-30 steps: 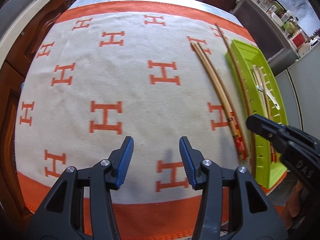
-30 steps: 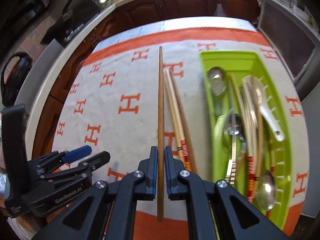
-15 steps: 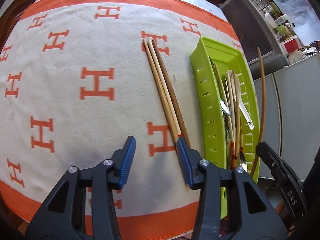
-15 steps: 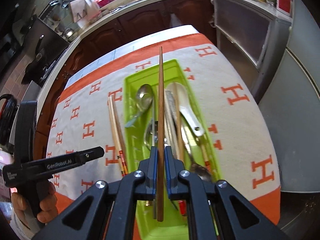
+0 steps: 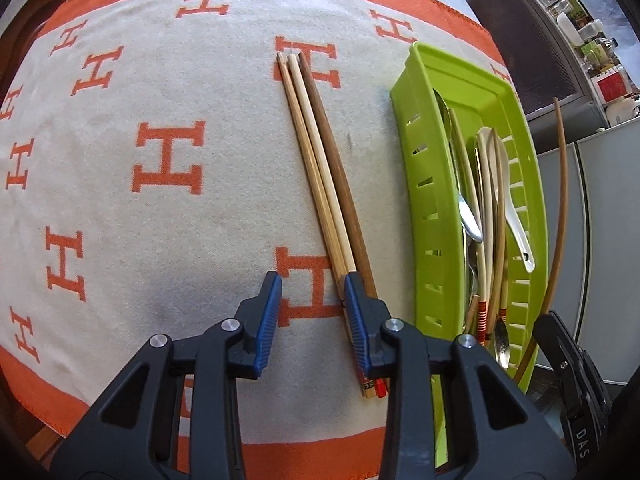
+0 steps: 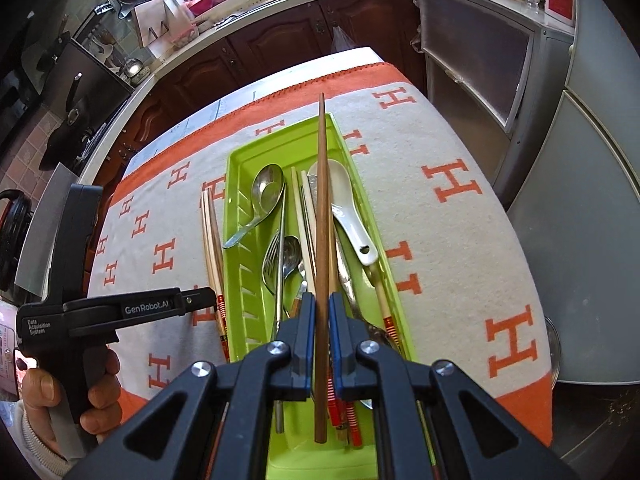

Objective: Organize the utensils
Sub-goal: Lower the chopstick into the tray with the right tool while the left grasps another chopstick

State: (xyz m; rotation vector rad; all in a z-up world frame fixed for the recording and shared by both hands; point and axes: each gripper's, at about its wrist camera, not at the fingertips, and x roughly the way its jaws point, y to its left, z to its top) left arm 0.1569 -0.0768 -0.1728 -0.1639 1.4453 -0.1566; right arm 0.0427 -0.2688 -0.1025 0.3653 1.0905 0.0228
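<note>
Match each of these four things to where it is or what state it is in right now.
Things:
1. dark brown chopstick
2. white ceramic spoon
3. three chopsticks
4. left tool

Places or states:
A. lying side by side on the blanket
B. open, holding nothing
C. clamped in the right tool
D. lying in the green tray

Pairs: 1-C, 2-D, 3-A, 4-B
</note>
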